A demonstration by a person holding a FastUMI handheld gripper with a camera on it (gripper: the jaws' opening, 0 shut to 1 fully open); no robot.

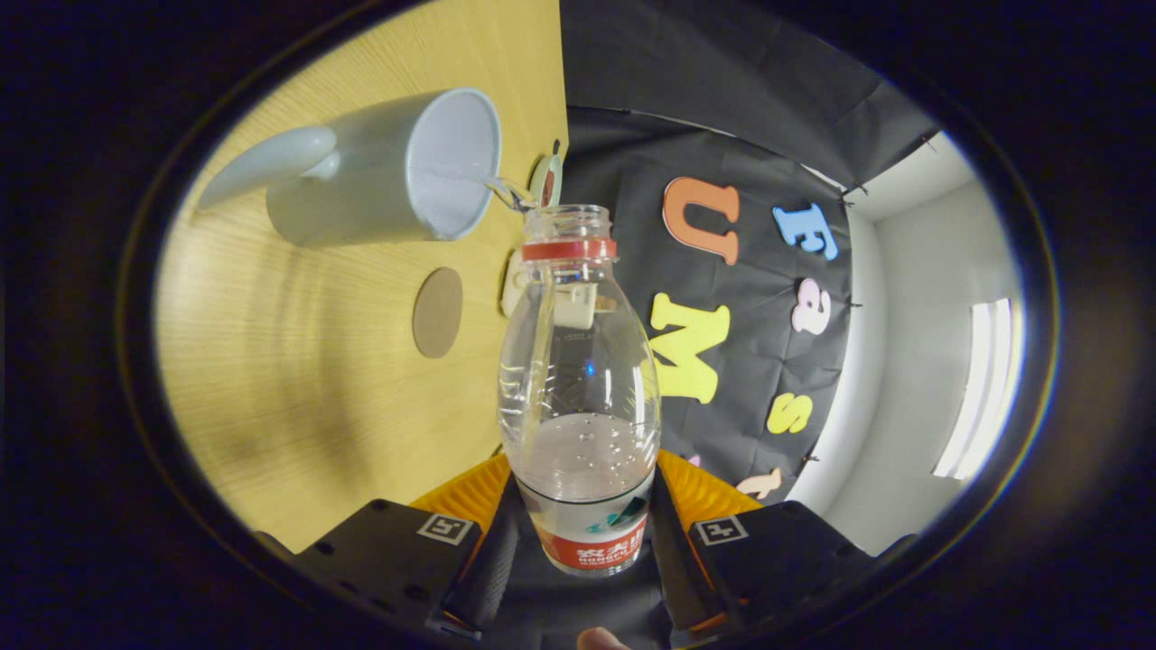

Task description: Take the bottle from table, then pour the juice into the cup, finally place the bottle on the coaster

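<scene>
grip: your fingers clamped the water bottle at its label, mouth over the mug rim | pour: thin stream entered the mug | risk: mouth barely overlapped rim, so a wobble could spill onto the counter | next: coaster beside mug, mid-counter

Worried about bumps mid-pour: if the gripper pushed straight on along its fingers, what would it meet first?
Probably nothing on the table: the gripper, shut on the clear plastic bottle, points toward the black cloth wall; depth unclear.
</scene>
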